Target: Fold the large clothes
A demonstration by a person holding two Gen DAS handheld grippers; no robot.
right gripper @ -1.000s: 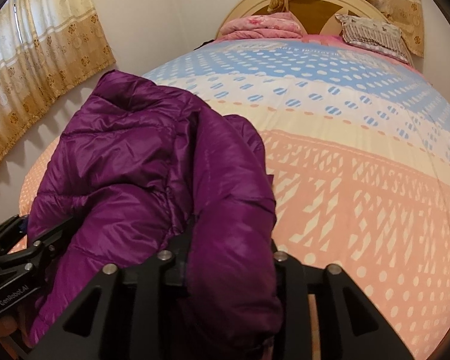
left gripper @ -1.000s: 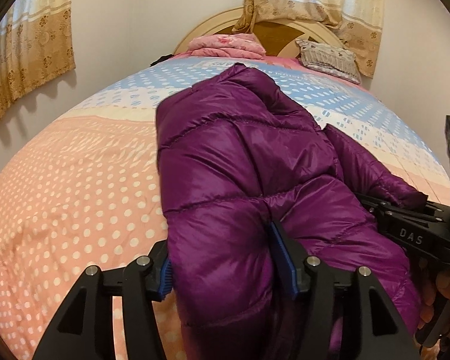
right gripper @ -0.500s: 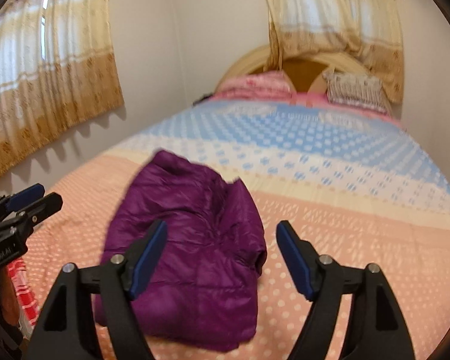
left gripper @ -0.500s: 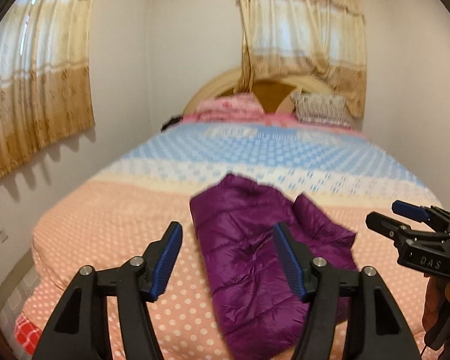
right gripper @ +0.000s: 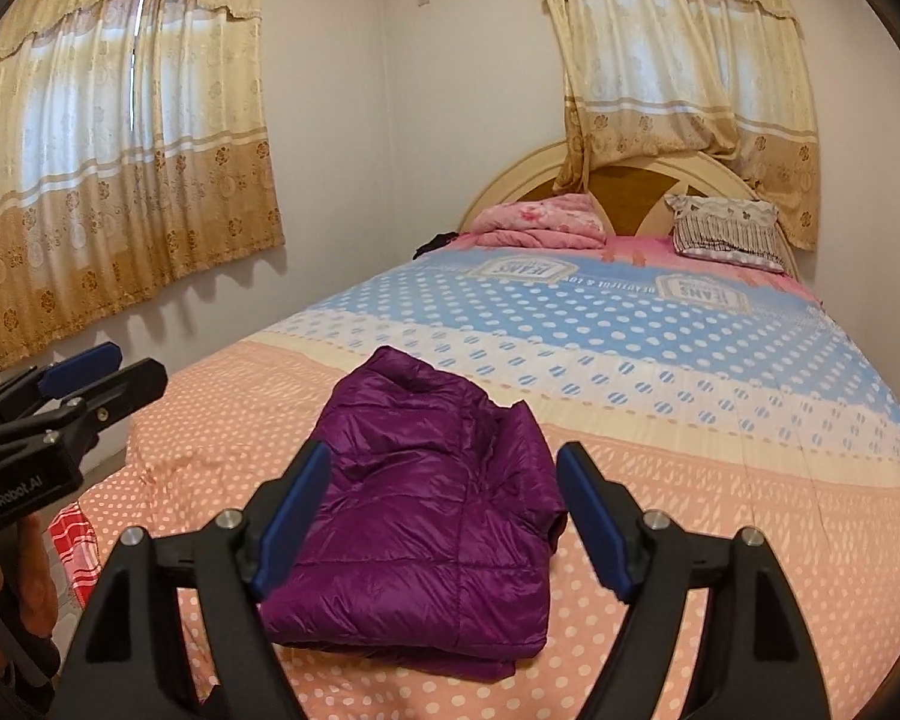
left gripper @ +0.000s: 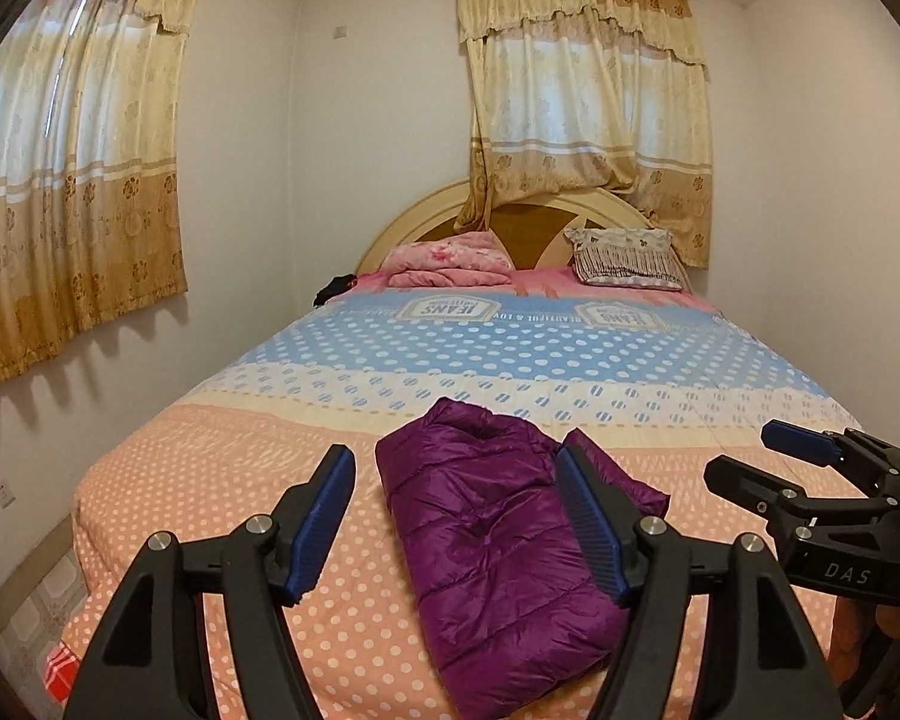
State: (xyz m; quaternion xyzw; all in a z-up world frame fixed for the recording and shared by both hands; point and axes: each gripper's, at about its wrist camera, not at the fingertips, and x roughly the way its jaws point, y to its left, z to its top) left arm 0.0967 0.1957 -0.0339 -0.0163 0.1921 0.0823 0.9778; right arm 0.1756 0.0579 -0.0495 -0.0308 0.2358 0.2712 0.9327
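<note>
A purple puffer jacket (left gripper: 486, 546) (right gripper: 426, 516) lies folded into a thick bundle on the peach, dotted end of the bed cover (left gripper: 222, 480) (right gripper: 720, 516). My left gripper (left gripper: 453, 456) hovers above and short of it, its jaws opening, with nothing between the blue pads (left gripper: 324, 522). My right gripper (right gripper: 445, 450) is also held back above the jacket, open and empty. Each gripper shows at the edge of the other's view: the right gripper (left gripper: 744, 453) at the right, the left gripper (right gripper: 135, 363) at the left. Neither touches the jacket.
A folded pink blanket (left gripper: 444, 264) and a patterned pillow (left gripper: 627, 258) lie against the headboard (left gripper: 528, 222). Curtains (left gripper: 72, 180) hang on the left wall and behind the bed. A red checked cloth (right gripper: 75, 546) sits low beside the bed's left side.
Both grippers let go of the jacket, opened, and pulled back and up. The jacket now lies folded on the bed, smaller and lower in both views.
</note>
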